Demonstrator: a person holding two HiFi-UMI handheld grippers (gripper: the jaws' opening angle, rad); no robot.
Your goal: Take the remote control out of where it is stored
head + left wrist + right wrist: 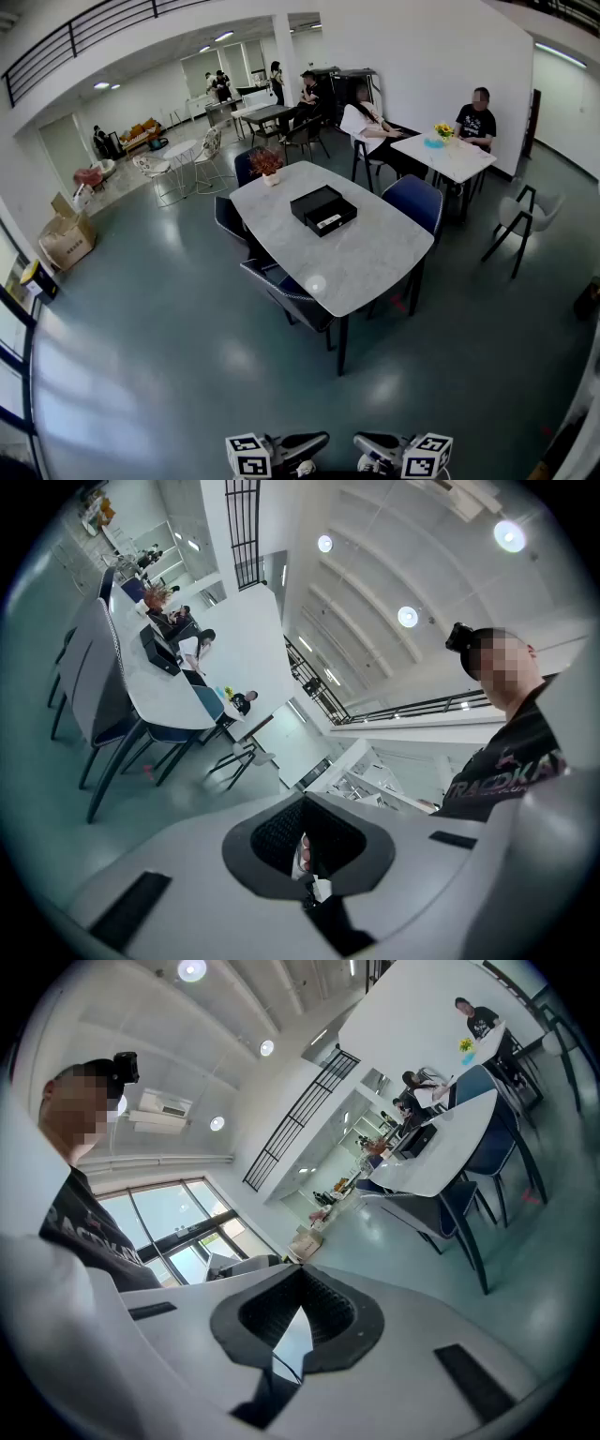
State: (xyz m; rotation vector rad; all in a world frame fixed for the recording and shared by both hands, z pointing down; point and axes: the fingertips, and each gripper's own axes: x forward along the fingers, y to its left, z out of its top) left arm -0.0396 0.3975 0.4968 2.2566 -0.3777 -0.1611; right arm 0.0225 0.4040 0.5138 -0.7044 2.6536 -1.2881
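A black box [322,209] lies on the white marble table [366,258], far ahead of me across the floor. A pale strip shows on its near half; I cannot tell whether that is the remote control. My left gripper [305,446] and right gripper [375,448] are side by side at the bottom edge of the head view, well short of the table. Both point upward and sideways, away from each other. The left gripper [302,841] has its jaws together with nothing in them, and the box [159,652] is small and distant. The right gripper [298,1316] is shut and empty too, with the box [417,1138] far off.
Blue chairs [412,202] [291,295] stand round the marble table, and a small potted plant [267,165] sits at its far end. People sit at a white table [445,157] behind it to the right. A cardboard box [66,236] is by the left wall. Grey floor lies between me and the table.
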